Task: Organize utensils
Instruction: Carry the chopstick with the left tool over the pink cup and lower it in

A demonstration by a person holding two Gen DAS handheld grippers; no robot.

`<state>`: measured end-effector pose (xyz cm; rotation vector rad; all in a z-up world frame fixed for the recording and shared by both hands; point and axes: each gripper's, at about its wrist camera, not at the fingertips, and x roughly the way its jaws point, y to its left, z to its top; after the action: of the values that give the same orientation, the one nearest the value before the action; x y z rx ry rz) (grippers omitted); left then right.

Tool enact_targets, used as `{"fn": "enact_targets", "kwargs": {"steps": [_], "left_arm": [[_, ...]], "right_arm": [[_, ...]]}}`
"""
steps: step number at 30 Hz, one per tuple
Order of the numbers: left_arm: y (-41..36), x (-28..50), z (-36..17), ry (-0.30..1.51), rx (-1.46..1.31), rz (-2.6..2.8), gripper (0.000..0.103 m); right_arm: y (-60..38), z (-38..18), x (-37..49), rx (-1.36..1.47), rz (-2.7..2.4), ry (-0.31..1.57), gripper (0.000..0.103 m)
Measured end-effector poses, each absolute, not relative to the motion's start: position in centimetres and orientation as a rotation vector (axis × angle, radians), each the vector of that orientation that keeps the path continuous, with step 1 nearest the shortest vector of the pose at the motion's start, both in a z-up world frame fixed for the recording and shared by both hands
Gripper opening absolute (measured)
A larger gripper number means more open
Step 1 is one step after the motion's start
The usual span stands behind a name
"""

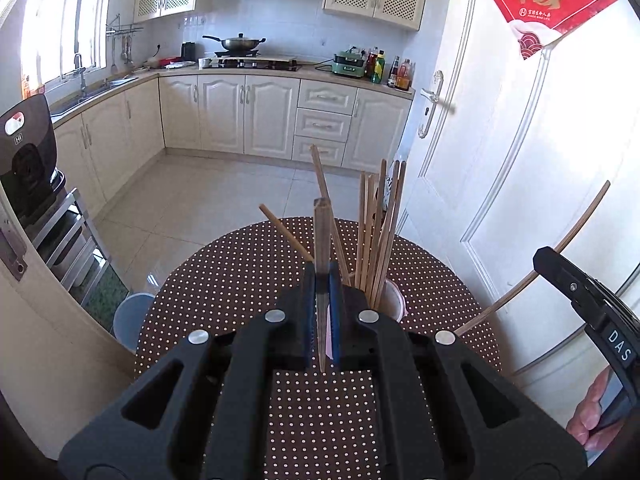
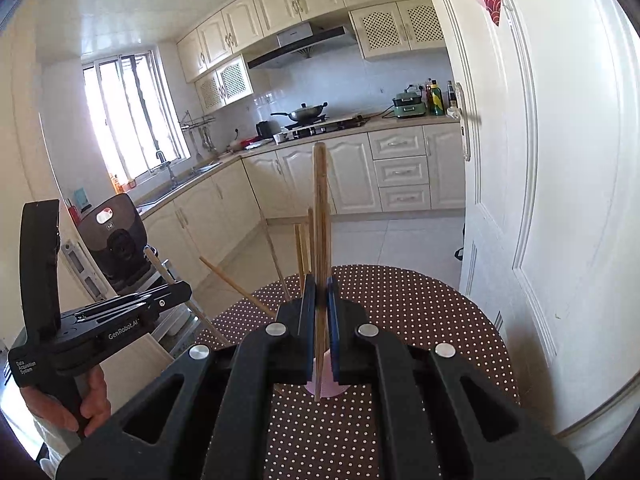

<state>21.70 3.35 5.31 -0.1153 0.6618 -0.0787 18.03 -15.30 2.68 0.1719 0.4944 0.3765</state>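
Note:
My left gripper (image 1: 321,271) is shut on a wooden chopstick (image 1: 320,232) that stands upright between its blue pads. Just behind it, several chopsticks (image 1: 376,232) stand in a white cup (image 1: 394,300) on the round dotted table (image 1: 240,280). My right gripper (image 2: 321,282) is shut on another upright chopstick (image 2: 319,200), above a pink cup (image 2: 332,390). The right gripper (image 1: 544,258) also shows at the edge of the left wrist view, with its chopstick (image 1: 560,248) slanting across the door. The left gripper (image 2: 182,290) and its chopstick (image 2: 160,268) show in the right wrist view.
A white door (image 1: 520,160) stands close on the table's right. Left of the table are a blue bin (image 1: 132,320) and a metal rack (image 1: 68,240) with a dark appliance (image 1: 28,160). Kitchen cabinets (image 1: 248,112) line the far wall beyond the tiled floor (image 1: 200,200).

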Motion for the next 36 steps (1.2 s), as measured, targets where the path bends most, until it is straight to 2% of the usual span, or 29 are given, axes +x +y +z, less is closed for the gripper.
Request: {"fn": "enact_targets", "kwargs": {"steps": [25, 36], "left_arm": [[2.4, 19.7, 12.4, 0.505, -0.107, -0.133, 0.007], [1.2, 20.8, 12.5, 0.487, -0.085, -0.132, 0.007]], "right_arm": [[-15.3, 6.4, 18.5, 0.178, 0.347, 0.390, 0.005], [-14.0, 6.1, 19.6, 0.134, 0.335, 0.366, 0.005]]}}
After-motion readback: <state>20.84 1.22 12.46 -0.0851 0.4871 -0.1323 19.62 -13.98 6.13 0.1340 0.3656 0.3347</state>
